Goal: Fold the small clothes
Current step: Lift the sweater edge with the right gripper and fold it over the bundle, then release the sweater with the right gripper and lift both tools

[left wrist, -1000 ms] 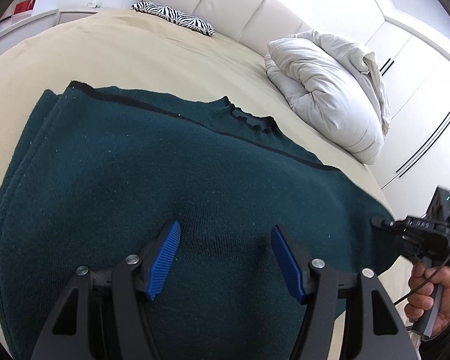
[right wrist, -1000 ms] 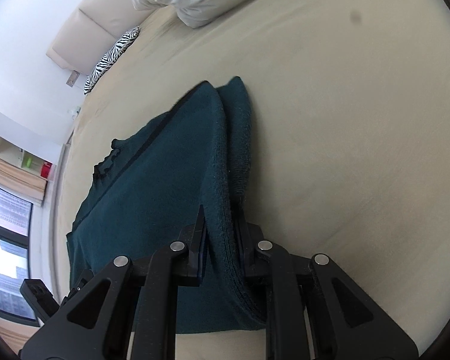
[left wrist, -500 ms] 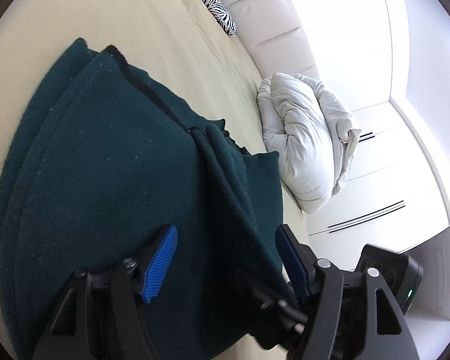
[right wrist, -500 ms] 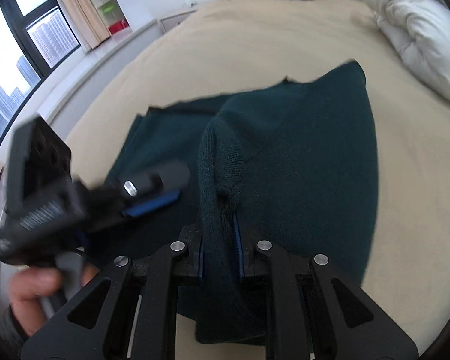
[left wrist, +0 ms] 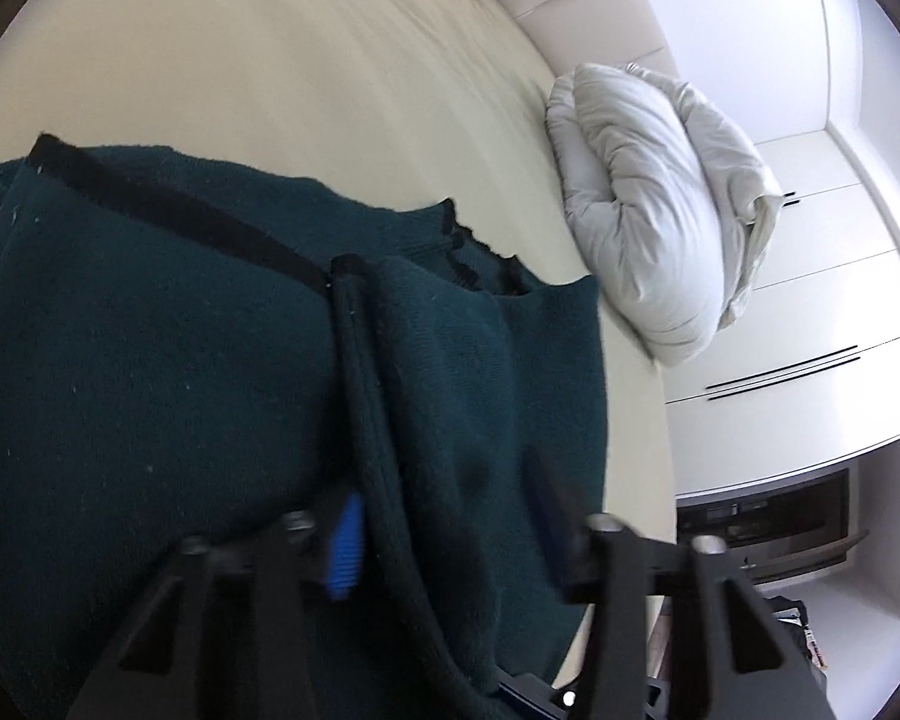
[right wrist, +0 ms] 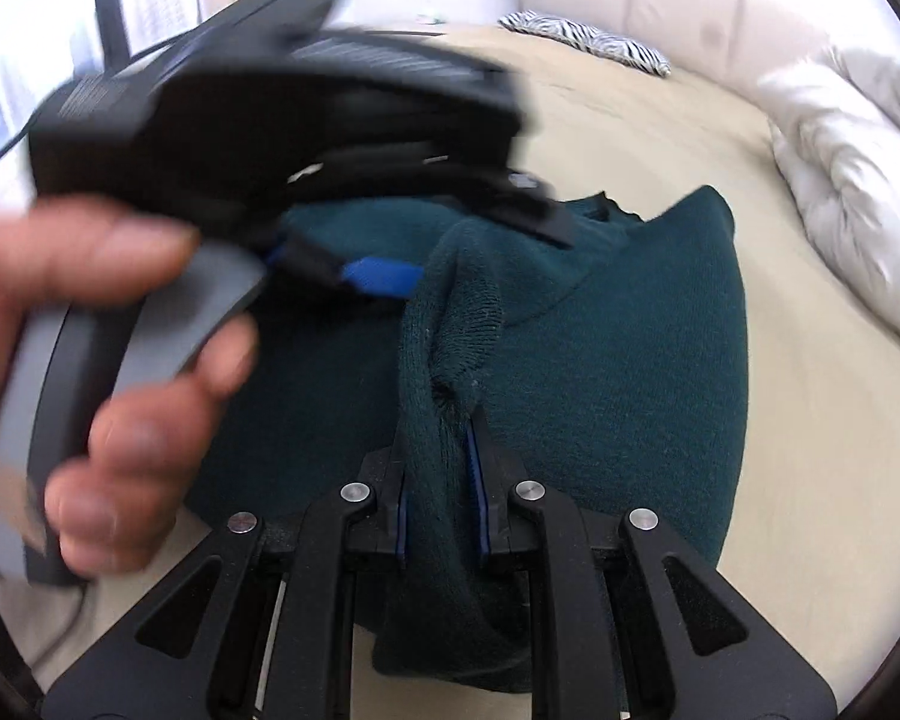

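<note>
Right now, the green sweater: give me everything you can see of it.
The sweater is dark teal-green knit with black trim along one edge and a small ruffled collar. It lies on the beige bed, its right side folded over the middle. The right gripper is shut on a bunched ridge of it. The left gripper is closing with a raised fold between its fingers. Nothing else touches it.

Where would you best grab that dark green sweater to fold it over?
By its thick doubled side edge, from the near side, fingers straddling the ridge. The right gripper already pinches the sweater there, and the left gripper is closing over that raised fold.
</note>
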The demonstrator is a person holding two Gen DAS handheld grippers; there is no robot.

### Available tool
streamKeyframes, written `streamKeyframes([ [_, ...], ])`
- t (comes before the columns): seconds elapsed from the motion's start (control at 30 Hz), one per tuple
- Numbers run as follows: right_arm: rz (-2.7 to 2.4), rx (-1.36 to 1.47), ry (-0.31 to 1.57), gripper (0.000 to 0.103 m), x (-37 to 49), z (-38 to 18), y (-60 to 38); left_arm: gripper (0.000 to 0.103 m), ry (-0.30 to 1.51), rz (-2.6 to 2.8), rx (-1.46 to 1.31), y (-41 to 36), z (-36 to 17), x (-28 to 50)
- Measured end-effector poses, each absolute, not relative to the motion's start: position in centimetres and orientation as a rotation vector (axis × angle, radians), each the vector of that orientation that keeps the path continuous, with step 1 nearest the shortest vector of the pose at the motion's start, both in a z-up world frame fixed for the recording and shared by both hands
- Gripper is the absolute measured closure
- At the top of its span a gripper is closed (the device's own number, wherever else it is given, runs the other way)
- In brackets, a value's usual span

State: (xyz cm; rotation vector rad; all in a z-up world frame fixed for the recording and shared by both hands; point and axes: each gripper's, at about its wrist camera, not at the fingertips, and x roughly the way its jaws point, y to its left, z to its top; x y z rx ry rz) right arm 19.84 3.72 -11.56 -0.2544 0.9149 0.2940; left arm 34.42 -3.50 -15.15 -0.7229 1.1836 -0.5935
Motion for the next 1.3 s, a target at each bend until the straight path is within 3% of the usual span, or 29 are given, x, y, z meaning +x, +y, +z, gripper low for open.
streamKeyframes([
  [0.03,0.305,-0.257,0.908,0.087,19.6,-11.4,3.7,0.084,1.192,-0.579,-0.715,-3.6,-15.4,34.5],
  [0.13,0.339,-0.258,0.89,0.084,18.5,-10.9,3.5,0.088,1.18,-0.58,-0.739,-3.4,-16.0,34.3],
  [0.27,0.443,-0.171,0.871,0.07,16.4,-9.3,2.1,0.09,1.152,-0.588,-0.736,-3.1,-15.4,33.7],
  [0.43,0.52,-0.01,0.825,0.07,13.2,-6.8,-3.5,0.09,1.107,-0.628,-0.756,-0.9,-14.0,32.6],
  [0.57,0.421,0.127,0.765,0.056,13.2,-4.7,-8.9,0.09,1.096,-0.629,-0.788,2.2,-13.5,31.9],
  [0.83,0.348,0.004,0.859,0.056,17.1,-8.5,-9.4,0.092,1.093,-0.573,-0.851,10.0,-13.1,32.3],
  [1.1,0.37,-0.134,0.943,0.054,18.7,-12.0,-5.5,0.091,1.129,-0.509,-0.913,11.5,-17.7,31.9],
  [1.3,0.414,-0.113,0.946,0.054,17.3,-11.9,-6.8,0.091,1.074,-0.511,-0.902,11.5,-16.7,31.5],
])
